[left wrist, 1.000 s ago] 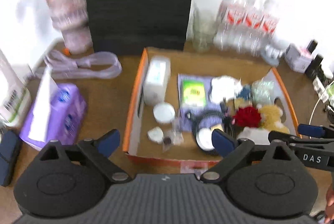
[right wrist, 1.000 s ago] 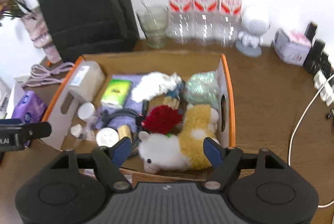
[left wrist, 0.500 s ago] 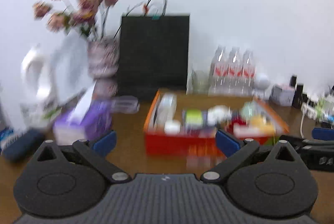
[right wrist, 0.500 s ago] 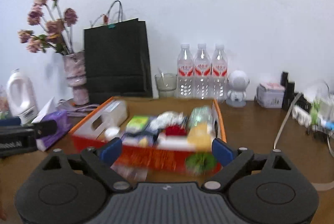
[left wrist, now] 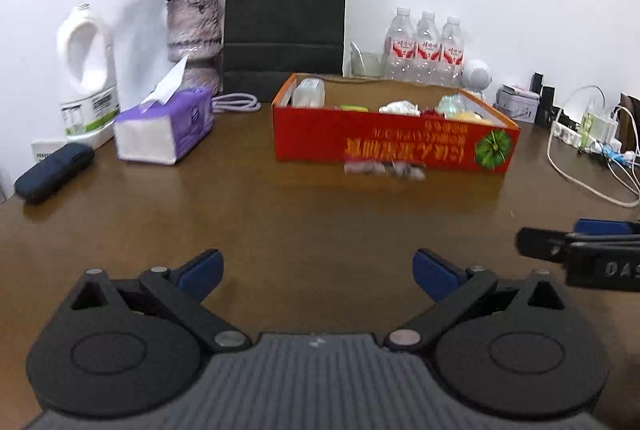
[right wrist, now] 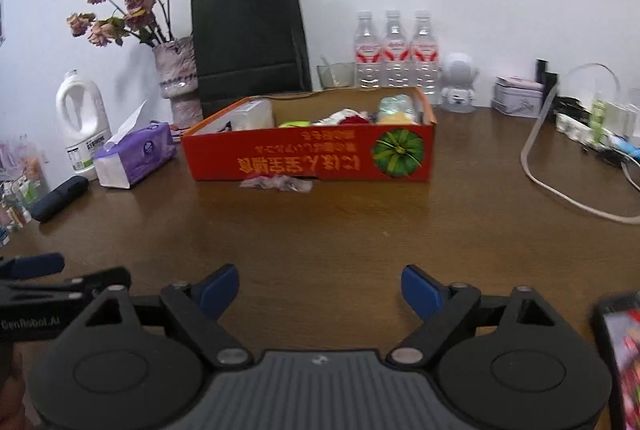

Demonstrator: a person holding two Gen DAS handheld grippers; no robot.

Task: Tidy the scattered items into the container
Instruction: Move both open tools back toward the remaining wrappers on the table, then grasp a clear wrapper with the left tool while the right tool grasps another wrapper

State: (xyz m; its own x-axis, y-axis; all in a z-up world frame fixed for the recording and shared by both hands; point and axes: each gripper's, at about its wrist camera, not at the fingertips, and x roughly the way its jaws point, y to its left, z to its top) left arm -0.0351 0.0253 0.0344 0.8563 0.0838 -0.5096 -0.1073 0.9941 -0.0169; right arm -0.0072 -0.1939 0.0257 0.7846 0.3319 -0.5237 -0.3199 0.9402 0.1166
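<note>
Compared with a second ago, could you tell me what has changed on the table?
Both grippers pulled back from above the red box to low over the table, left gripper and right gripper empty; the right jaws are closing. The box, its contents and the small packet in front stayed put.

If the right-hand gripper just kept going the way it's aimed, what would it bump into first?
Probably the bare brown table: the right gripper tilts downward, its fingers closing on nothing. A shallower path would meet the small wrapper, then the red box. Depth is unclear.

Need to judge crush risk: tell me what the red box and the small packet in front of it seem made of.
Red box: likely cardboard, printed glossy outside, plain brown inner walls.
Packet: seemingly thin clear plastic film, crinkled and shiny; blurred, so uncertain.
</note>
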